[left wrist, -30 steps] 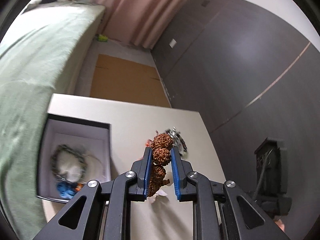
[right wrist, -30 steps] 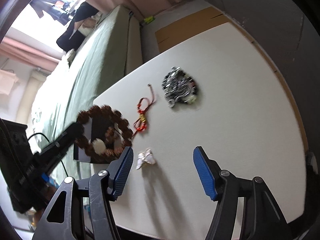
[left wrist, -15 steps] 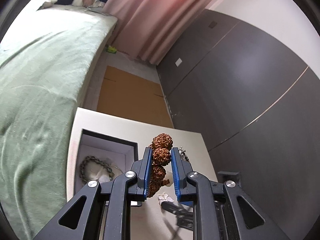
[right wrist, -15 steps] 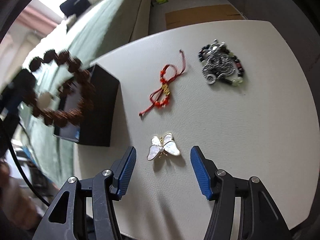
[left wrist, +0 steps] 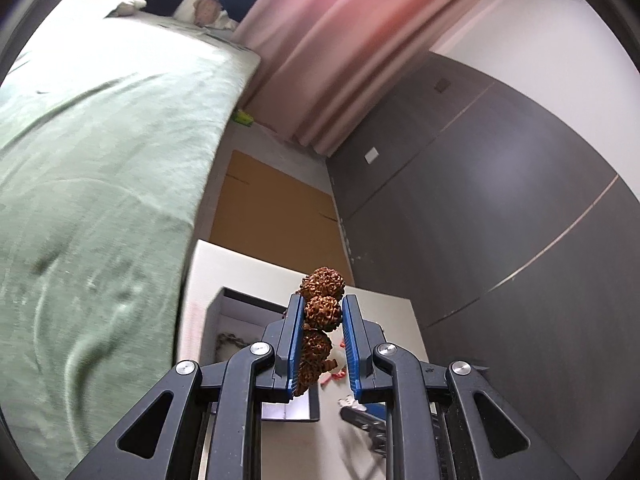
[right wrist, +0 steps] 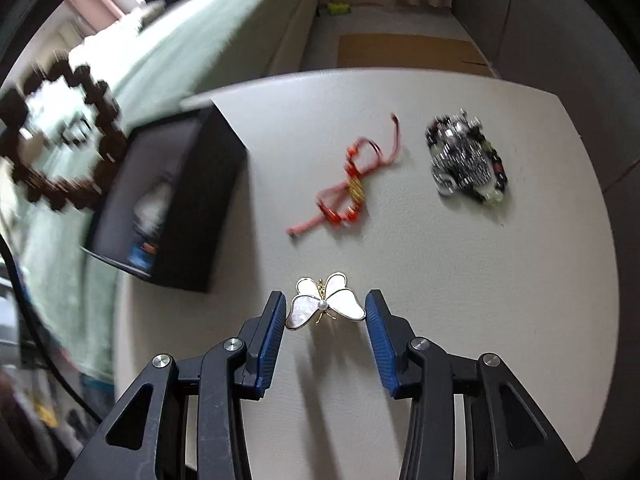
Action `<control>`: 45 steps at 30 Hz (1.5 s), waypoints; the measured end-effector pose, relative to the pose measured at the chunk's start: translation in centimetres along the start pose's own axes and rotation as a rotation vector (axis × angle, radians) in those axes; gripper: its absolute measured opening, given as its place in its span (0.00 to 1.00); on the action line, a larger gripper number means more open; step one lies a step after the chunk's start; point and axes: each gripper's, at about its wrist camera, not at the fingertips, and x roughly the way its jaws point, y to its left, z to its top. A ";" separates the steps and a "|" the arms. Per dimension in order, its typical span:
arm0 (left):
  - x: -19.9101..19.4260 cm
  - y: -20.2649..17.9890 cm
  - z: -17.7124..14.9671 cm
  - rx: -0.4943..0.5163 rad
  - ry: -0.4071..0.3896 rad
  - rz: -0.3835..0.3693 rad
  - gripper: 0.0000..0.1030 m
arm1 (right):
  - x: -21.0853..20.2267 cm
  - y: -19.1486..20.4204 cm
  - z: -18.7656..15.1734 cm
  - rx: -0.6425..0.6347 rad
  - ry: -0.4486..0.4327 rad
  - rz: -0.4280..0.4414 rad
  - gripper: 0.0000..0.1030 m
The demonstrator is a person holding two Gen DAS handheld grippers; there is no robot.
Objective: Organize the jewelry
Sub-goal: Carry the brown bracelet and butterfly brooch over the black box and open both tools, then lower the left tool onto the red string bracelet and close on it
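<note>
My left gripper (left wrist: pixel 322 305) is shut on a bracelet of knobbly brown beads (left wrist: pixel 323 283), held in the air above a black box (left wrist: pixel 224 312) with a white lining. The right wrist view shows that bracelet (right wrist: pixel 104 108) as a blurred ring at the far left, over the box (right wrist: pixel 208 184). A white butterfly brooch (right wrist: pixel 340 306) with gold edges lies flat on the table. My right gripper (right wrist: pixel 325 295) points down over it. Its jaws are closing with the brooch between them, and the pads stand right at the wing tips.
On the pale table (right wrist: pixel 480 300) lie a red cord bracelet (right wrist: pixel 352 184) and a heap of silver and dark beads (right wrist: pixel 464 160). A chain and a blue item sit inside the box. A green bed (left wrist: pixel 100 160) runs along the table's left, with a dark wall to the right.
My left gripper has carried the brown bracelet up and over toward the box. My right gripper has moved onto the butterfly brooch and narrowed its jaws around it.
</note>
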 end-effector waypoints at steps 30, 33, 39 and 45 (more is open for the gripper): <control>0.6 1.9 0.7 -0.061 0.032 -0.011 0.19 | -3.6 1.7 3.3 0.166 -0.242 0.273 0.62; 1.7 1.3 0.1 -0.066 0.064 -0.046 0.19 | -3.9 0.6 2.9 0.188 -0.241 0.271 0.62; 4.5 2.0 -0.8 -0.105 0.150 0.086 0.31 | -4.5 -0.8 2.7 0.205 -0.242 0.258 0.62; 4.0 2.1 -1.0 -0.110 0.116 0.103 0.46 | -5.7 -3.1 2.3 0.241 -0.258 0.233 0.62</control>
